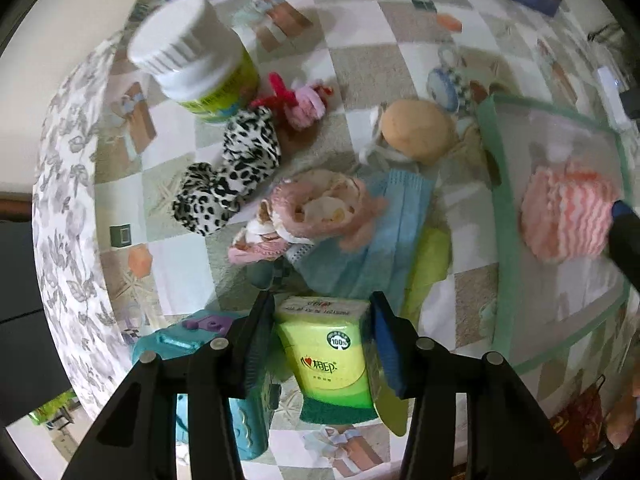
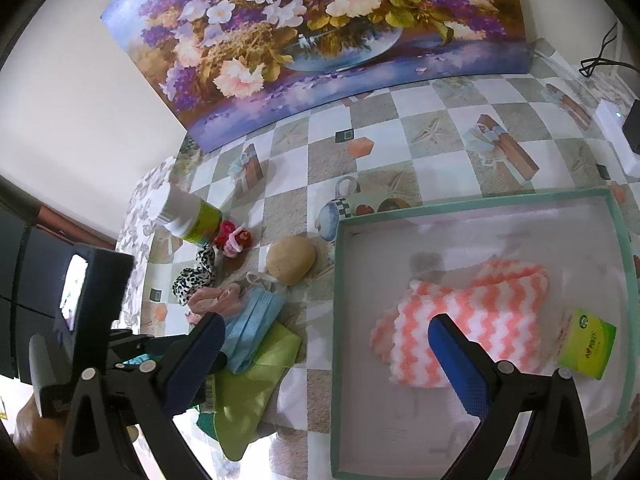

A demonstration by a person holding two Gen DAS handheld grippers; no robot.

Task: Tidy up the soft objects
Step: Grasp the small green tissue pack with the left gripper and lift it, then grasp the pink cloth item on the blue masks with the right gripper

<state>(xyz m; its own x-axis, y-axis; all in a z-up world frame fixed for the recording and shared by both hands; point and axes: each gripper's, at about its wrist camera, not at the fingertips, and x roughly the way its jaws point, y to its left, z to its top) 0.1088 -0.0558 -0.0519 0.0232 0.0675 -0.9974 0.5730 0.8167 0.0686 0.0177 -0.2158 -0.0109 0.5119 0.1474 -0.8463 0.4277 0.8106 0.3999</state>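
the left claw (image 1: 324,340) points straight down with its jaws about half closed around a green tissue pack (image 1: 326,352); the pads look to be touching its two long sides, so i'd call it gripped, though only lightly. the pack sits on the desk (image 1: 360,60) at the near edge of the pile, on a green sponge (image 1: 336,410) and beside a teal toy (image 1: 224,384). it should be light and squashy, with slick film, so a squeeze across the middle of the narrow sides seems best, firm enough not to slip. just beyond lie a blue mask (image 1: 384,232), a pink plush (image 1: 320,212), a leopard cloth (image 1: 232,176) and a tan bun (image 1: 416,130). the right claw (image 2: 328,344) hangs wide open and empty above the tray (image 2: 340,320), where a striped towel (image 2: 460,320) and another tissue pack (image 2: 586,344) already rest.
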